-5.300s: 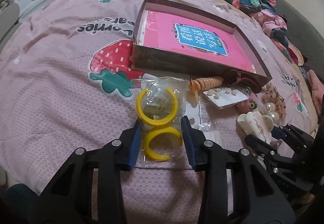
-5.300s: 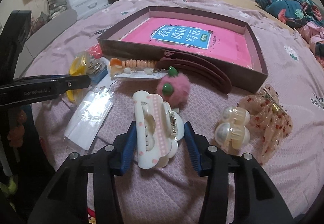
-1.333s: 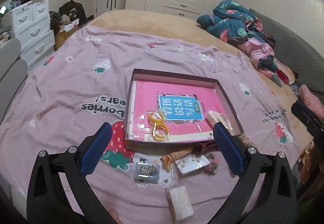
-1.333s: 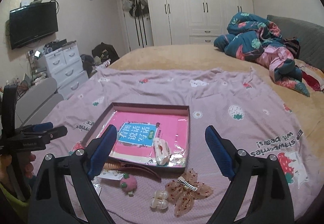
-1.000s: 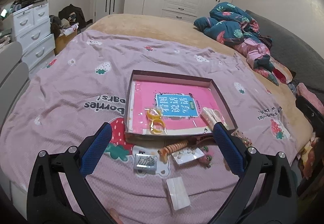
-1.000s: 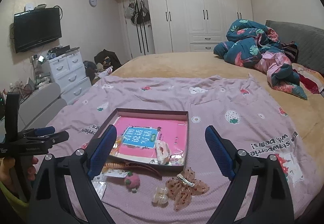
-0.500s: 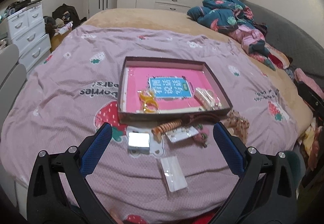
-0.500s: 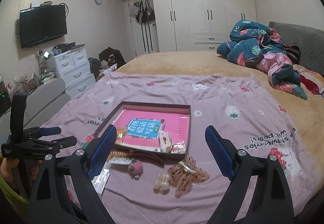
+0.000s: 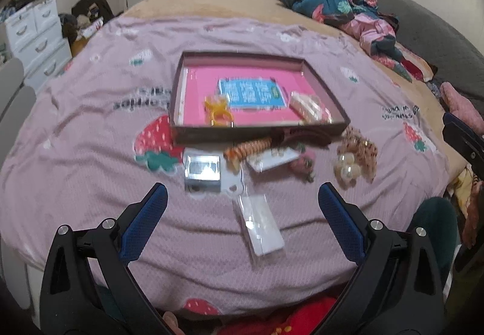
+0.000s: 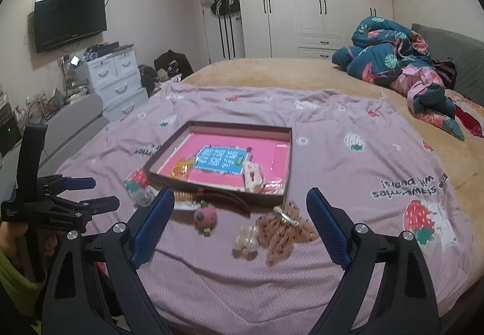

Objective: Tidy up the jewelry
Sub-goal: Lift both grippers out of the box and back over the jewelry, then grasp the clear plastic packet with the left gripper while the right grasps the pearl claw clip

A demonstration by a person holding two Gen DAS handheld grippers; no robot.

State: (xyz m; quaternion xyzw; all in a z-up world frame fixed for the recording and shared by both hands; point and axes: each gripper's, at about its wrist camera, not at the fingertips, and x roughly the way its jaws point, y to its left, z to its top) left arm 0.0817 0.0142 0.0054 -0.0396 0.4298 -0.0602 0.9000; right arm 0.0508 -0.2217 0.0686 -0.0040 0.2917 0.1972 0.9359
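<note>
A brown tray (image 9: 260, 130) with a pink book inside lies on the bed; it also shows in the right wrist view (image 10: 289, 159). In it lie the bagged yellow rings (image 9: 218, 110) and the white hair clip (image 9: 309, 107). In front of the tray lie a coil hair tie (image 9: 248, 148), a dark claw clip (image 10: 224, 196), an earring card (image 9: 272, 159), a pink pompom (image 10: 206, 217), a pearl clip (image 10: 247, 239), a beaded bow clip (image 10: 284, 229), a small box (image 9: 202, 169) and a clear packet (image 9: 260, 224). My left gripper (image 9: 242, 211) and right gripper (image 10: 240, 224) are open, empty and held back above the near edge.
A purple strawberry blanket (image 10: 378, 159) covers the bed. Crumpled clothes (image 10: 402, 68) lie at the far right. White drawers (image 10: 116, 77) and a wall TV (image 10: 69, 18) stand at the left, wardrobes (image 10: 308, 2) behind.
Both grippers let go of the yellow rings and the white clip in the tray, opened wide and drew back. In the last half second the left view dropped a little closer to the bed.
</note>
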